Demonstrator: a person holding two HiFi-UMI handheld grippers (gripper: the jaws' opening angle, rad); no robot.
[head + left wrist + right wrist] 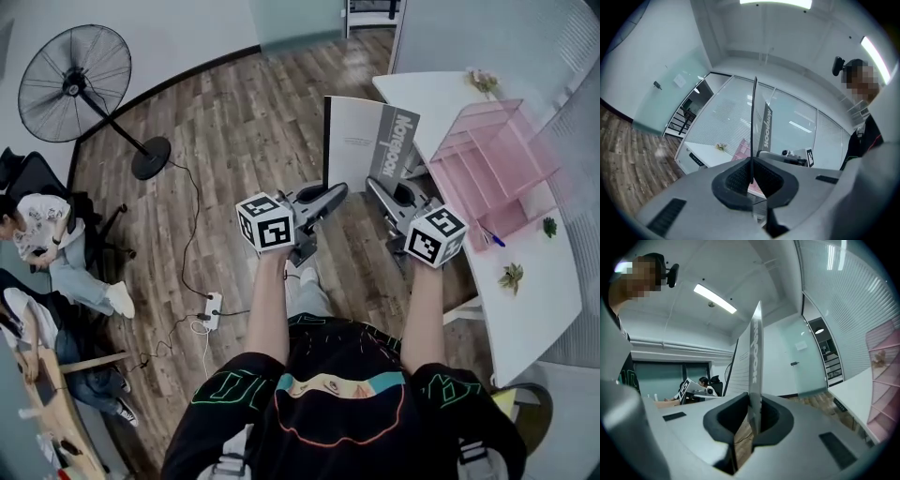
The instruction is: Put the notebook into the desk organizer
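Centre frame, left gripper (336, 193) & right gripper (375, 186) are each clamping 1 cover of 1 open grey-white notebook (361, 142). 1 pink plastic desk organizer (487, 159) is sitting upper right on 1 white desk (530, 300), apart from notebook.

Pedestal fan (75, 82), power strip (213, 307) on wooden floor (234, 131), white desk (530, 309)

— What are you looking at on the notebook (370, 141)?
— You're seeing matt grey paper covers. The desk organizer (487, 159) is showing translucent pink plastic.
— And underneath?
— The tabletop (534, 300) is looking smooth and white, and the floor (234, 131) is showing grained wood planks.
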